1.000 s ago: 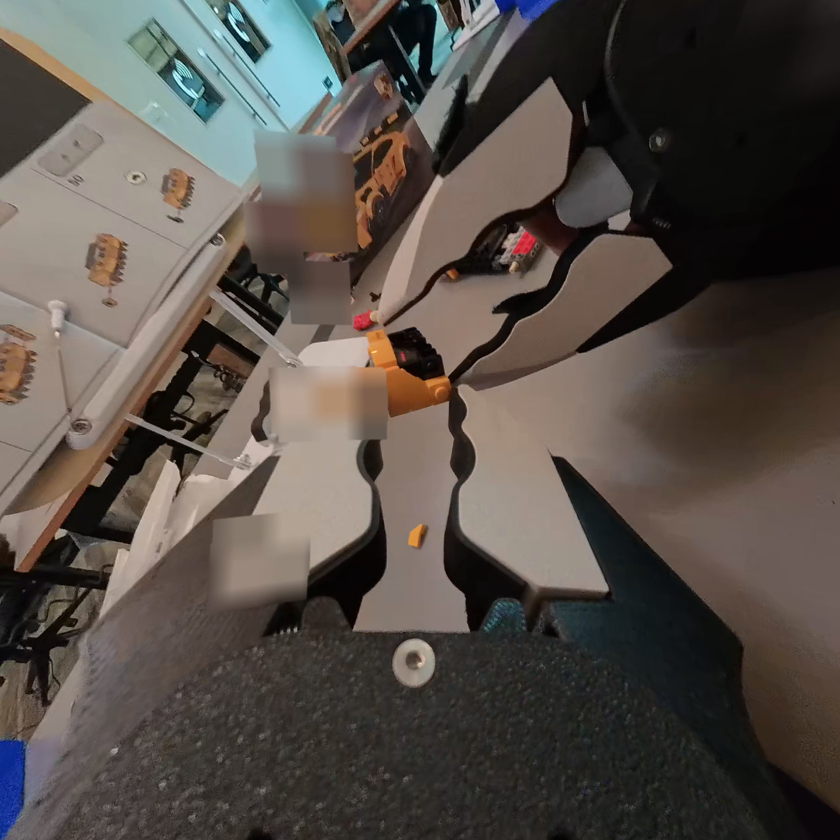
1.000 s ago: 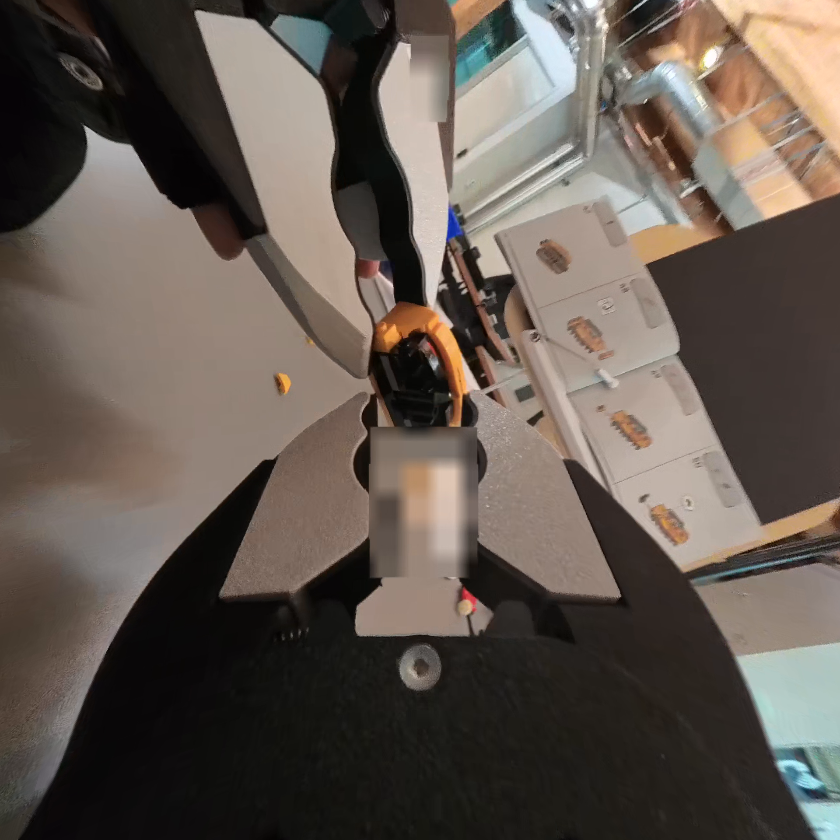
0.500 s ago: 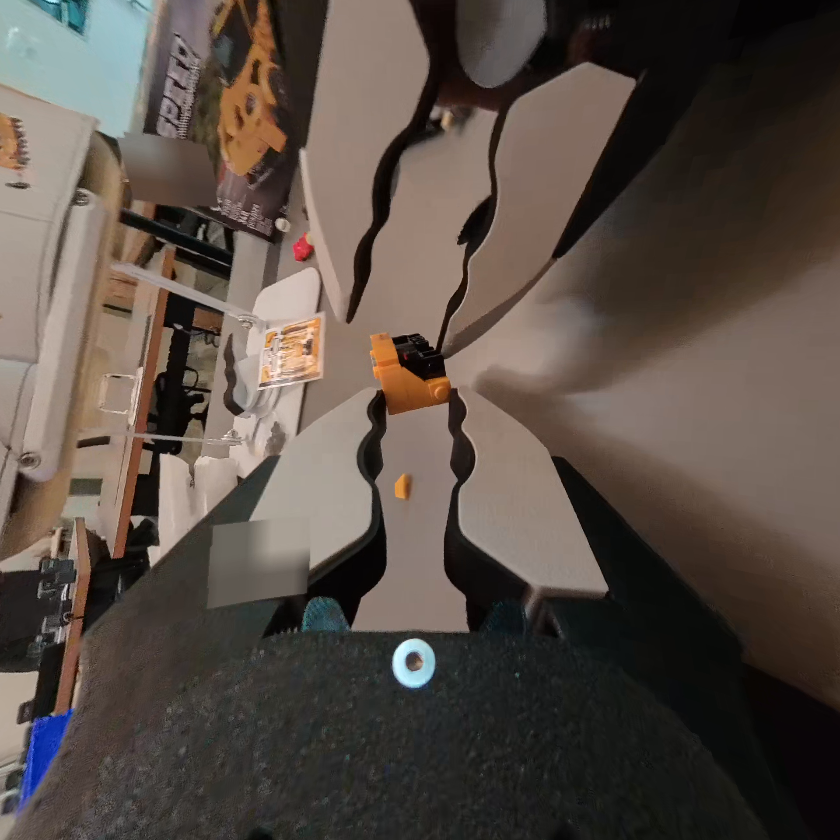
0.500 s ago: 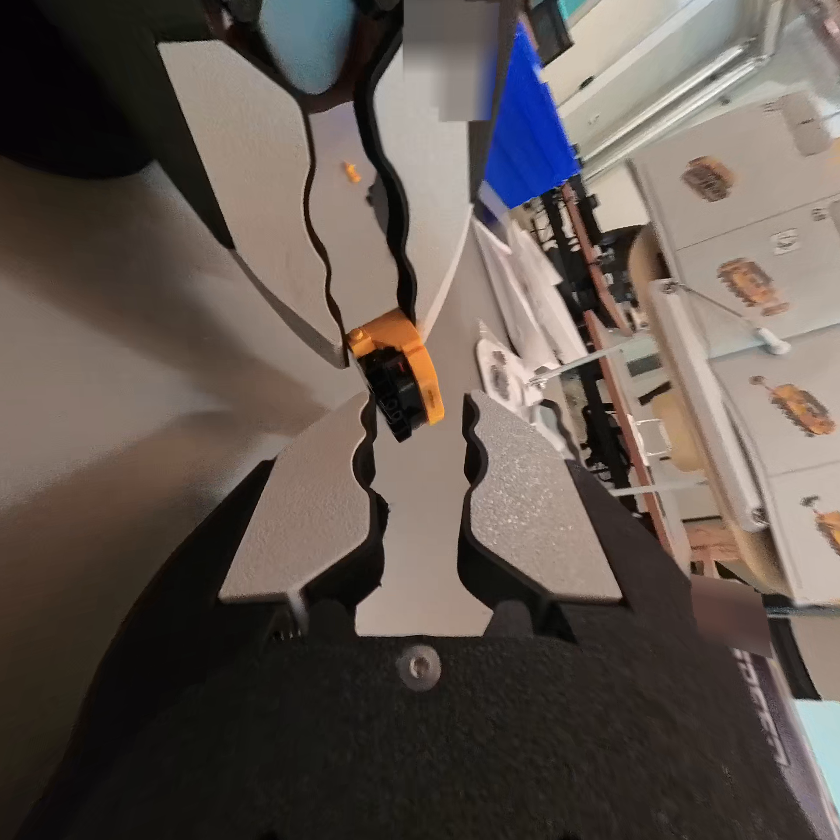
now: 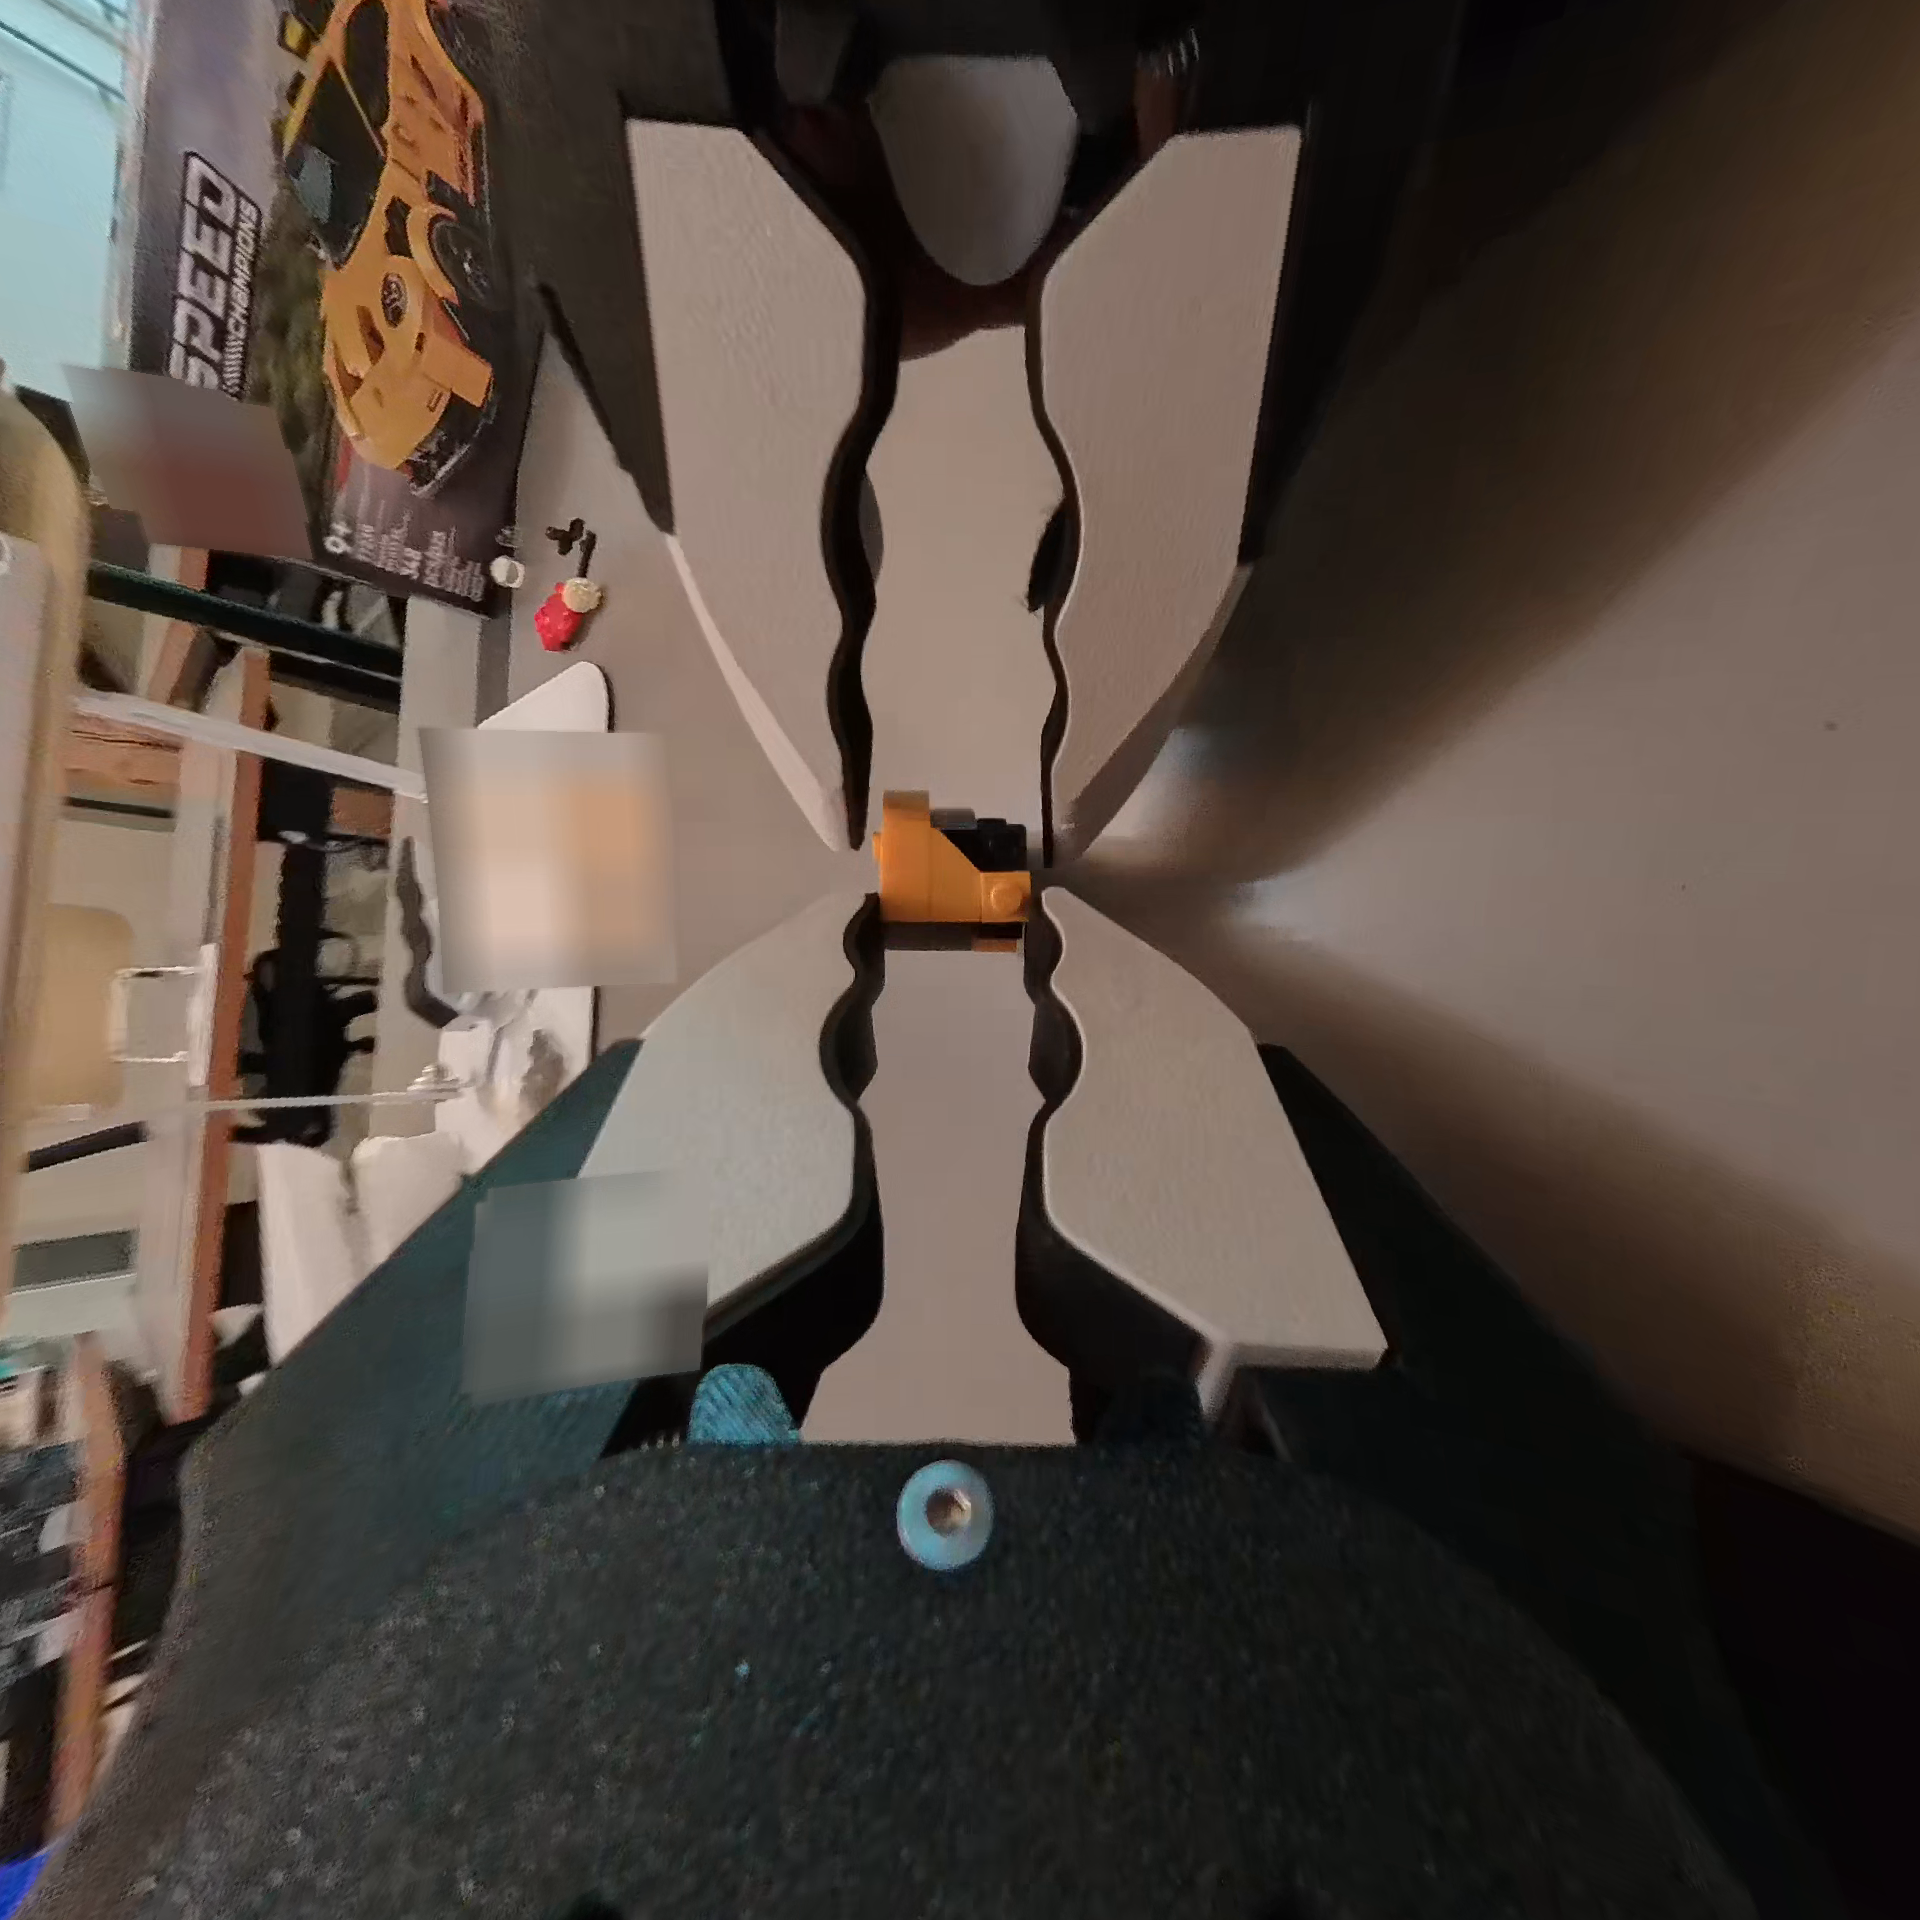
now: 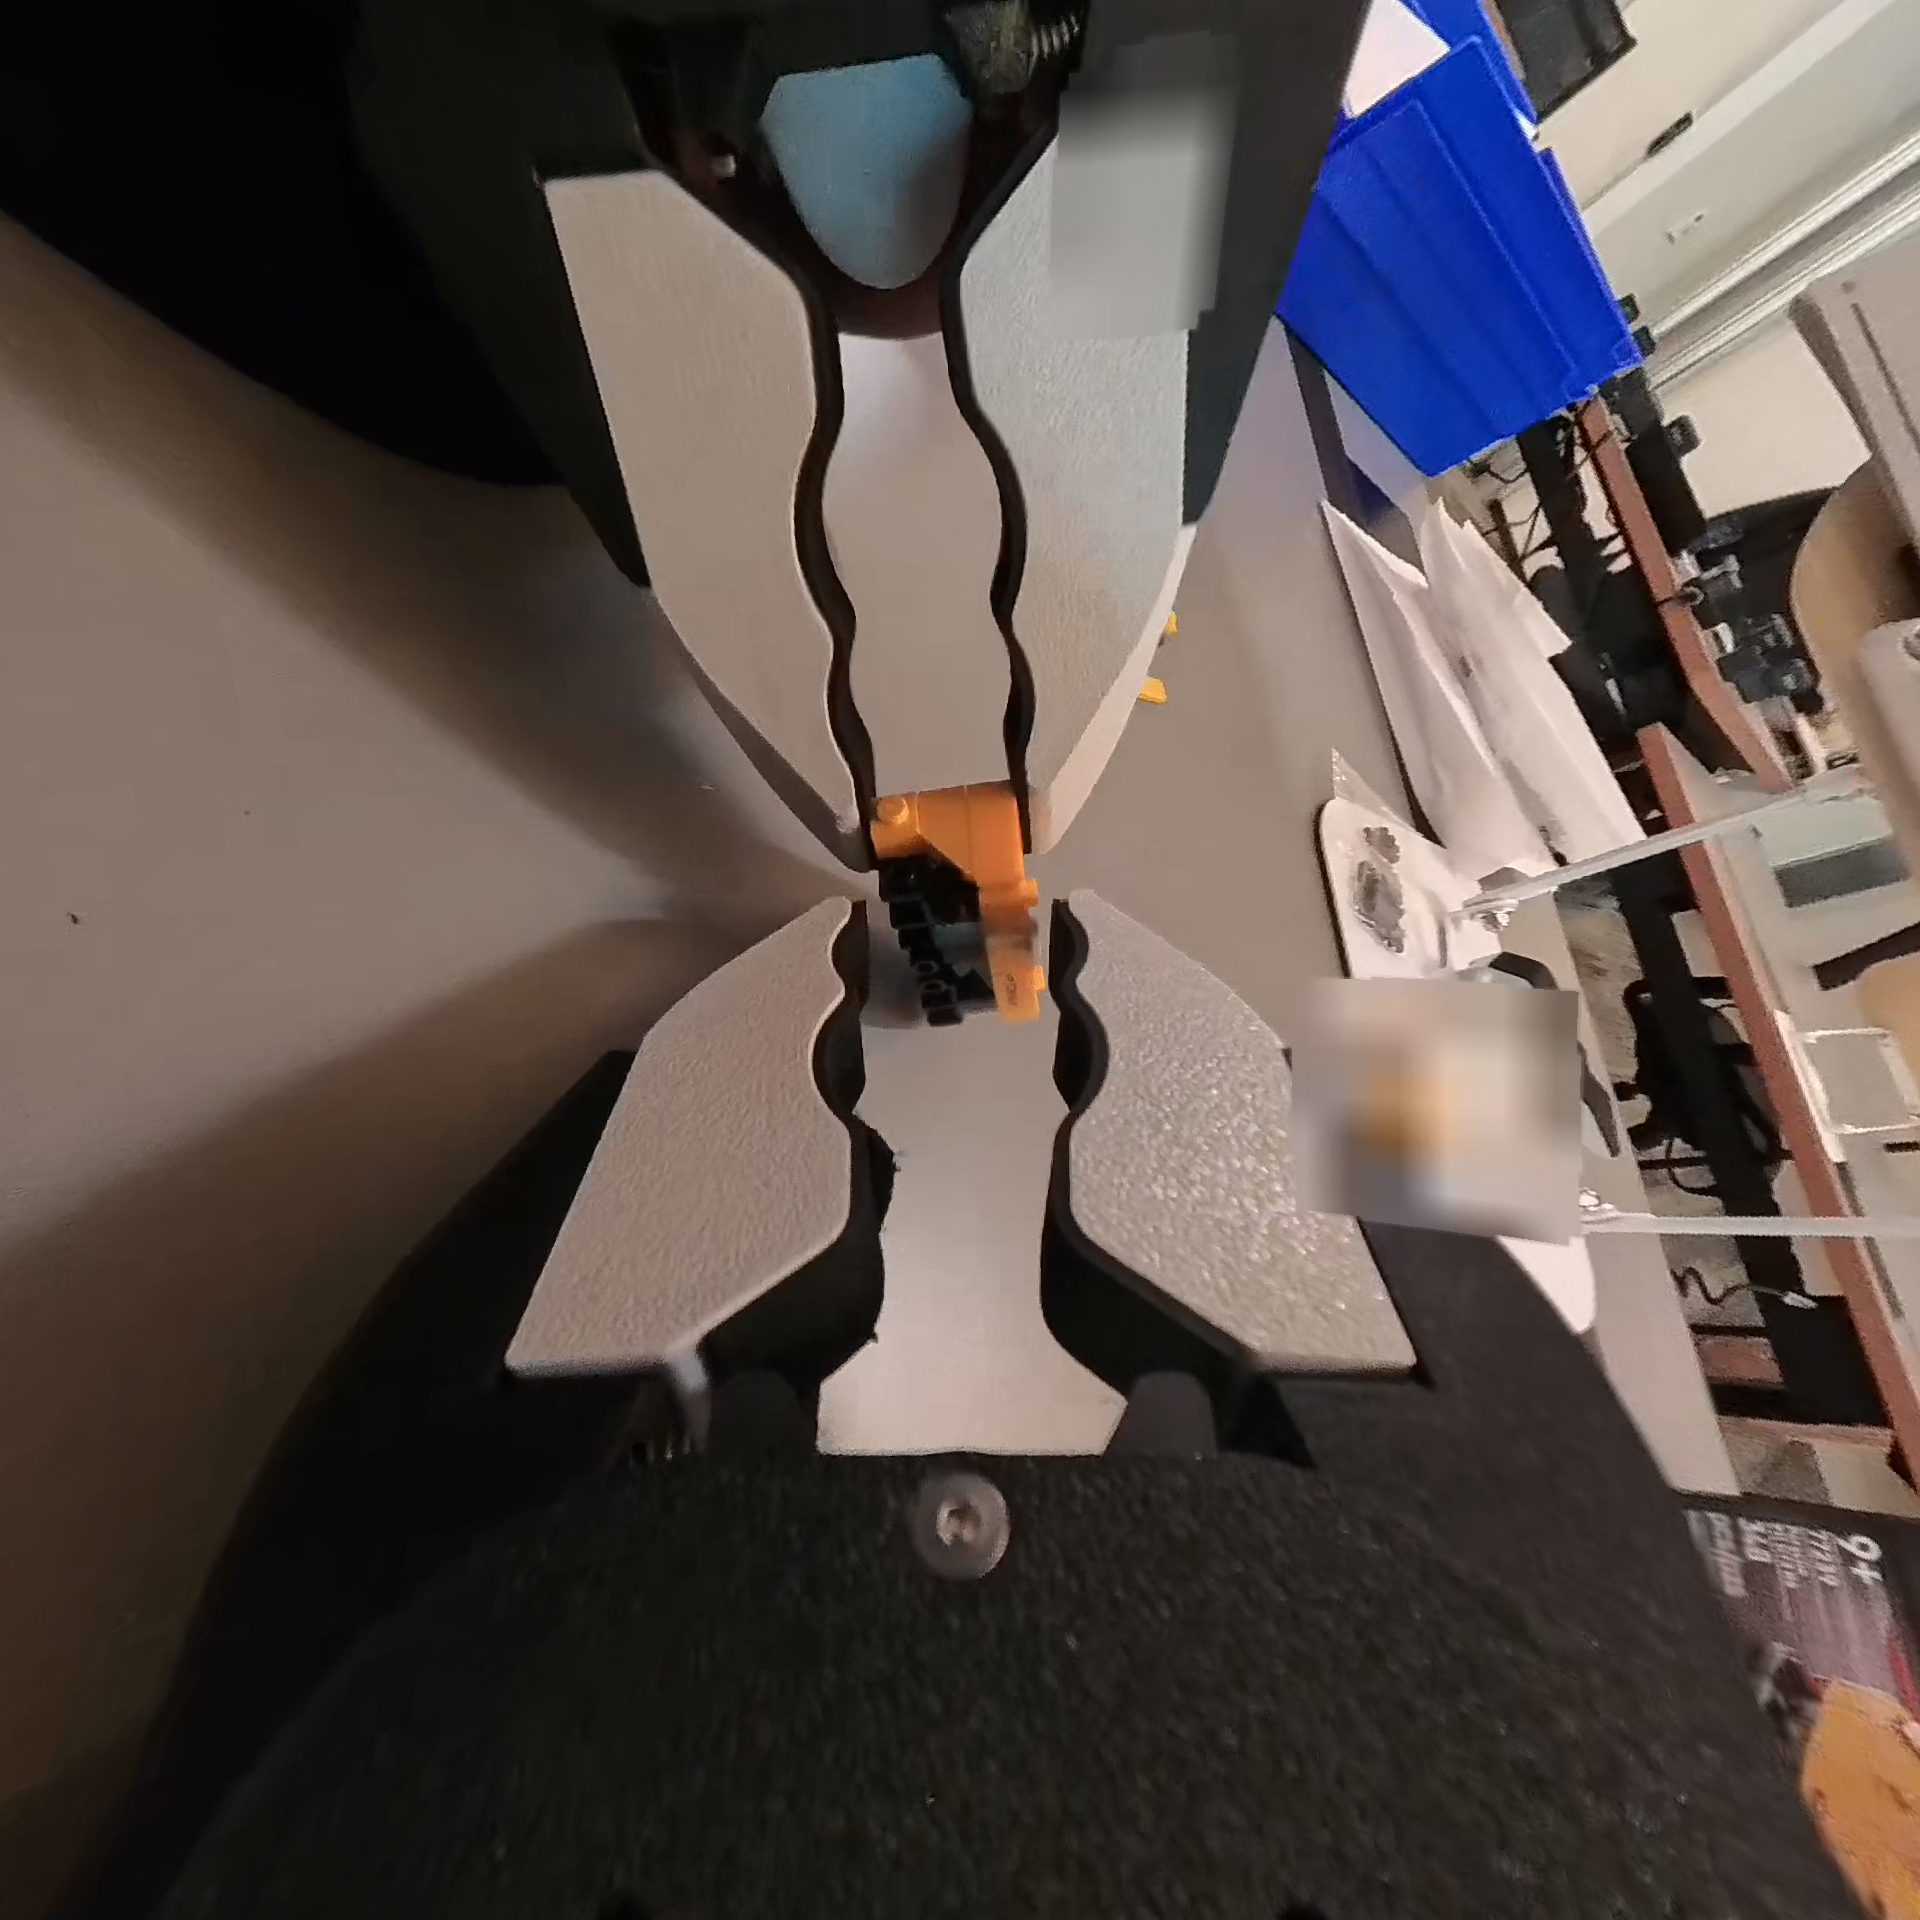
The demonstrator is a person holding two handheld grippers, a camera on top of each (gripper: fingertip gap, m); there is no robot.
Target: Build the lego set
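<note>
Workshop room around a grey tabletop

The grey tabletop (image 5: 1558, 727) is matte, softly lit, with shadows. Blue storage bins (image 6: 1455, 270) stand at its far edge; a brown-edged desk (image 6: 1704, 831) and pale cabinets (image 6: 1860, 343) lie beyond.

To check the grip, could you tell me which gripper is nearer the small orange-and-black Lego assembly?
Left. The left gripper clamps the orange-and-black Lego assembly; the right gripper faces it, jaws open around its other end, apparently not touching.
</note>
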